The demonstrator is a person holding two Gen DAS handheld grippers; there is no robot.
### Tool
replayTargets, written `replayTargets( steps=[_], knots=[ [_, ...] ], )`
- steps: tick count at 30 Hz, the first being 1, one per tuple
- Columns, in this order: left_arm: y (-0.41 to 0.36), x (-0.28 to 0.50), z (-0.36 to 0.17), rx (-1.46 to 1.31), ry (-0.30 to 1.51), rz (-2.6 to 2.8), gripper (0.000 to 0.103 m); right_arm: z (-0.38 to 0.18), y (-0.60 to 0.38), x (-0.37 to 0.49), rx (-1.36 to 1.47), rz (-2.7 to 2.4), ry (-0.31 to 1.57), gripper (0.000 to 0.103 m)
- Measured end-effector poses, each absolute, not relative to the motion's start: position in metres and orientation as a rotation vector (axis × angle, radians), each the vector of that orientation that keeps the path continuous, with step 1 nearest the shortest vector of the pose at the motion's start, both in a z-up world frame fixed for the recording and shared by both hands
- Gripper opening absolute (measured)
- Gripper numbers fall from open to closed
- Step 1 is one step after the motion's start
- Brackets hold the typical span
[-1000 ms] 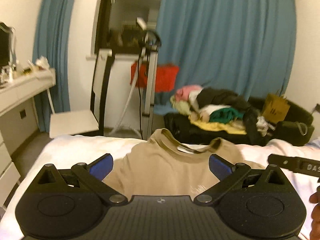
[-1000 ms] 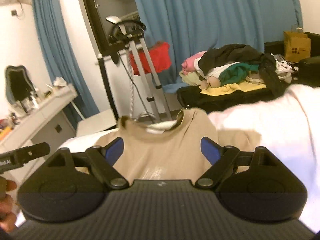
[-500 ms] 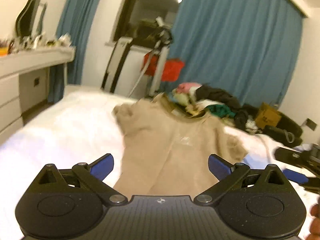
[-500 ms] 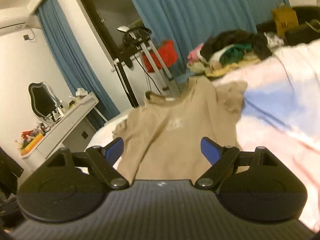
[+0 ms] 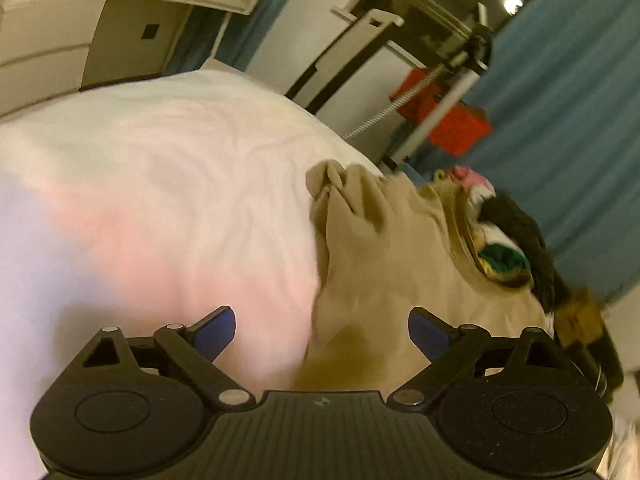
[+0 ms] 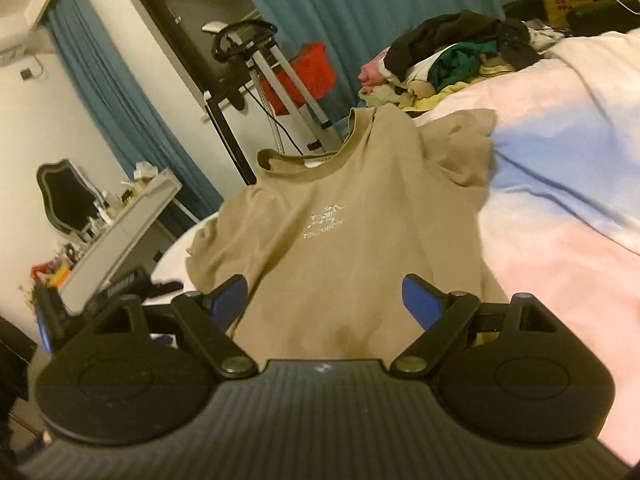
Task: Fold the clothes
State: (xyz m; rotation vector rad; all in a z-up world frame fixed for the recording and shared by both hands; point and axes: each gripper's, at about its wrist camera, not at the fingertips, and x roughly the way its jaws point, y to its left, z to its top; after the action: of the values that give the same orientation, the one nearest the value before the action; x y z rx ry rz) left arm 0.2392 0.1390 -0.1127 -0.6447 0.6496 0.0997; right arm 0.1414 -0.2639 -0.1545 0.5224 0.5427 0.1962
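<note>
Shirt [image 6: 352,232] is what we are folding, and it lies flat on the bed [image 6: 560,240], chest up, filling the middle of the right wrist view.

Nearest us, the right tongs [image 6: 324,300] are spread wide and hold nothing; the hem runs between their blue tips, low in the frame. We judge they sit there to take the bottom edge. The left tongs [image 5: 322,328] are likewise spread and empty, tilted over the shirt's side edge at lower centre of their view, with bare white sheet to the left of it. That placing suits a grab along the side or at the sleeve.

Further up, the tan cloth is mostly smooth, with a small pale logo [image 6: 324,224] at mid-chest. The sleeve [image 5: 340,192] in the left view is bunched into creases at centre frame; the other sleeve spreads toward the upper right of the right view. The collar sits at the far bed edge. No fold shows in the body.

Beyond, a pile of clothes [image 6: 452,56] lies at upper right, before blue curtains.
</note>
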Motion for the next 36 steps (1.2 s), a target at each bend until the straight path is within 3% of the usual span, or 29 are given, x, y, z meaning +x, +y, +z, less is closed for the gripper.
replayTargets(
  steps=[4, 6, 9, 11, 12, 14, 18, 22, 24, 26, 29, 34, 36],
  knots=[
    [0.140, 0.292, -0.115, -0.658, 0.616, 0.129, 0.094, -0.169, -0.263, 0.165, 0.547, 0.221, 0.575, 0.086],
    [0.137, 0.316, -0.114, -0.640, 0.606, 0.127, 0.084, -0.174, -0.264, 0.172, 0.548, 0.210, 0.583, 0.086],
    [0.126, 0.350, -0.112, -0.576, 0.619, 0.136, 0.059, -0.180, -0.267, 0.181, 0.543, 0.191, 0.588, 0.086],
    [0.114, 0.368, -0.111, -0.509, 0.628, 0.144, 0.023, -0.181, -0.270, 0.184, 0.553, 0.181, 0.586, 0.086],
    [0.107, 0.372, -0.108, -0.466, 0.632, 0.147, 0.013, -0.181, -0.272, 0.186, 0.560, 0.176, 0.584, 0.086],
    [0.086, 0.374, -0.097, -0.356, 0.609, 0.134, 0.007, -0.181, -0.277, 0.186, 0.575, 0.159, 0.576, 0.086],
    [0.023, 0.358, -0.072, -0.065, 0.471, 0.014, 0.006, -0.179, -0.289, 0.182, 0.601, 0.105, 0.551, 0.086],
    [-0.052, 0.337, -0.071, 0.095, 0.479, -0.180, 0.007, -0.178, -0.301, 0.179, 0.623, 0.036, 0.534, 0.086],
    [-0.078, 0.327, -0.076, 0.099, 0.515, -0.238, 0.016, -0.177, -0.307, 0.177, 0.631, 0.018, 0.524, 0.086],
    [-0.090, 0.311, -0.078, 0.105, 0.526, -0.260, 0.036, -0.176, -0.313, 0.175, 0.633, 0.006, 0.516, 0.086],
    [-0.084, 0.272, -0.067, 0.081, 0.508, -0.264, 0.055, -0.176, -0.317, 0.171, 0.627, 0.006, 0.508, 0.086],
    [-0.032, 0.178, -0.041, 0.014, 0.470, -0.228, 0.074, -0.175, -0.310, 0.168, 0.606, 0.065, 0.497, 0.086],
    [-0.014, 0.149, -0.034, -0.006, 0.464, -0.213, 0.076, -0.173, -0.302, 0.166, 0.579, 0.098, 0.499, 0.081]
  ],
)
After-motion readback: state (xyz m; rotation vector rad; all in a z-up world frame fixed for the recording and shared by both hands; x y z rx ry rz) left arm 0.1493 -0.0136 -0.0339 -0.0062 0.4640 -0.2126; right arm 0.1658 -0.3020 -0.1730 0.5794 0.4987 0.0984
